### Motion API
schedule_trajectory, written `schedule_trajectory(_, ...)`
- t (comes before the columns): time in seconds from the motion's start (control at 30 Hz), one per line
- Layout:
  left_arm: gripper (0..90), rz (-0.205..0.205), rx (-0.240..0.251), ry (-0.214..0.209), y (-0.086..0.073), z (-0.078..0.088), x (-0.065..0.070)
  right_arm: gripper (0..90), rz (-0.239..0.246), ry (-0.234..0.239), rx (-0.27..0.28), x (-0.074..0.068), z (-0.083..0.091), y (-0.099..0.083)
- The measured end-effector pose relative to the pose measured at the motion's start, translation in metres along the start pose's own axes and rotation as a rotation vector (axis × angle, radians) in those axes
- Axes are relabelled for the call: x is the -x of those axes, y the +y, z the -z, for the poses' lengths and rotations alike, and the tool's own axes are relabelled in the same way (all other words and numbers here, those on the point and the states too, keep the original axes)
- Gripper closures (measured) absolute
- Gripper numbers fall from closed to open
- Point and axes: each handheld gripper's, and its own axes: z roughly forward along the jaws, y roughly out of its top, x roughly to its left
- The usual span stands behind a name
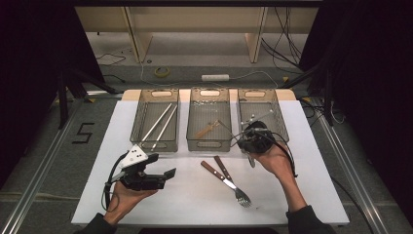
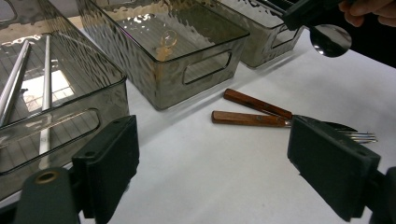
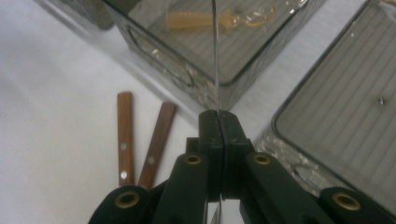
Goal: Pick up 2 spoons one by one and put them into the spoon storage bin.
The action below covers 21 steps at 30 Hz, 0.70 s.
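Note:
My right gripper [image 1: 245, 137] [image 3: 218, 122] is shut on a metal spoon [image 1: 251, 160]. It hovers over the near edges of the middle tray [image 1: 208, 144] and the right tray [image 1: 281, 130]. The spoon's thin handle [image 3: 215, 51] sticks out past the jaws, and its bowl [image 2: 330, 40] hangs below the hand. My left gripper [image 1: 167, 176] [image 2: 215, 172] is open and holds nothing, low over the white mat at the front left. Two wooden-handled utensils [image 1: 220, 170] [image 2: 252, 112] [image 3: 140, 140] lie side by side on the mat; one is a fork [image 1: 242, 196].
Three smoked plastic trays stand in a row at the back of the white mat [image 1: 195, 204]. The left tray [image 1: 141, 141] holds two long metal rods [image 1: 160, 124]. The middle tray holds a wooden-handled utensil [image 1: 207, 129] [image 3: 196, 19]. Cables and a tape roll [image 1: 162, 71] lie on the floor beyond.

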Motion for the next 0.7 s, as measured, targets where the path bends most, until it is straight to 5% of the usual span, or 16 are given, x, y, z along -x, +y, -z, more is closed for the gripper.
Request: schedule_trajectory(0.7, 16.2, -0.005, 0.02, 0.008, 0.001, 0.002, 0.001, 90.0, -0.039, -0.024, 0.023, 0.015, -0.021, 0.048)
